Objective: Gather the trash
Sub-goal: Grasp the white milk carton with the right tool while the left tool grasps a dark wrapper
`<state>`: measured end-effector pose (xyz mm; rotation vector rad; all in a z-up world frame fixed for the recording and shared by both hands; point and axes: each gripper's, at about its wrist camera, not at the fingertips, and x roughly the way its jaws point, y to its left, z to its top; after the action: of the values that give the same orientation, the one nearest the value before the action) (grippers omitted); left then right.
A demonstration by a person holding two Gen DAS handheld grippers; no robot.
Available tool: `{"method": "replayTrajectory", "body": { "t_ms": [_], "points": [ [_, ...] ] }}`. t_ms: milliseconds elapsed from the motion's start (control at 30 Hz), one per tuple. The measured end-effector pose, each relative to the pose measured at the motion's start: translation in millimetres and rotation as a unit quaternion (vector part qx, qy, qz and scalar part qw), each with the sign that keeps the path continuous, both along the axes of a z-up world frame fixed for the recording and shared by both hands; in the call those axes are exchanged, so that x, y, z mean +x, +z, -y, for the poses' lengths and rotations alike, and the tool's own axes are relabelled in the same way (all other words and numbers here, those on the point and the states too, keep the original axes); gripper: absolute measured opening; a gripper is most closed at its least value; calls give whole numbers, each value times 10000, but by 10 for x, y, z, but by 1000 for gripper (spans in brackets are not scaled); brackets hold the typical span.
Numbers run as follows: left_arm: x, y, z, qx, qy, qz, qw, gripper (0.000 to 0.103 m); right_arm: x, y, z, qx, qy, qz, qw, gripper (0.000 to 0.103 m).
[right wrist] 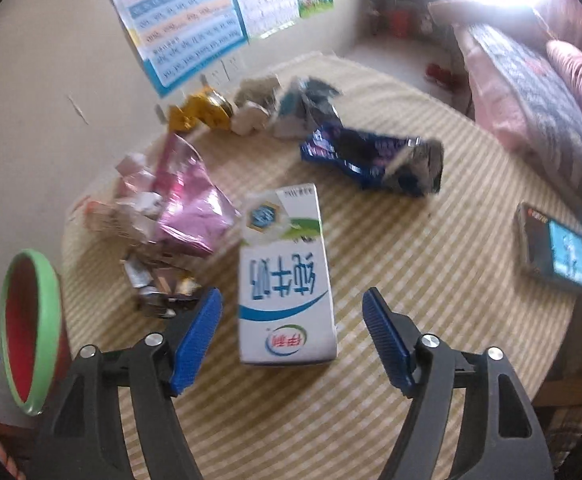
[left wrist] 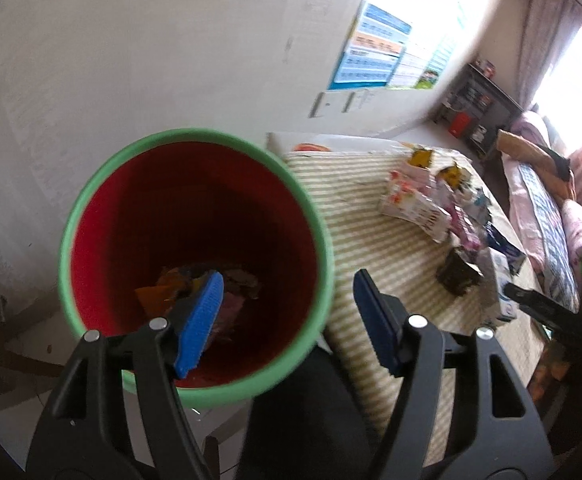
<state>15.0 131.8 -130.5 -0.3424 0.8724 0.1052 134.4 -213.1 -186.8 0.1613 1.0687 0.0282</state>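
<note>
Now milk carton (right wrist: 287, 276) lies between spread right jaws, untouched; left jaws apart over bin (left wrist: 195, 264).

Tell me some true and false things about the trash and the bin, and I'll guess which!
1. The milk carton lies on the striped tablecloth. True.
2. The right gripper is squeezing the carton. False: its jaws are open, clear of it.
3. The bin is empty. False: wrappers lie at its bottom.
4. The bin is red inside with a green rim. True.
5. The left gripper holds a wrapper. False: nothing is between its open jaws.
</note>
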Motion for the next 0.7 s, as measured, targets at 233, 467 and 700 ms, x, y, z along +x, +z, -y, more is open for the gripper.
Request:
{"method": "replayTrajectory", "body": {
  "t_ms": [233, 467, 700],
  "points": [
    [138, 97, 443, -40, -525, 7, 9986, 65, 116, -254, -33, 72, 136, -306, 9994, 56],
    [374, 43, 974, -110, -1115, -51, 9937, 65, -275, -84, 129, 426, 248, -135, 9987, 55],
    [777, -75, 1549, -81, -1513, -137, 9884, 65, -536, -30, 172, 517, 311, -161, 9981, 56]
  ]
}}
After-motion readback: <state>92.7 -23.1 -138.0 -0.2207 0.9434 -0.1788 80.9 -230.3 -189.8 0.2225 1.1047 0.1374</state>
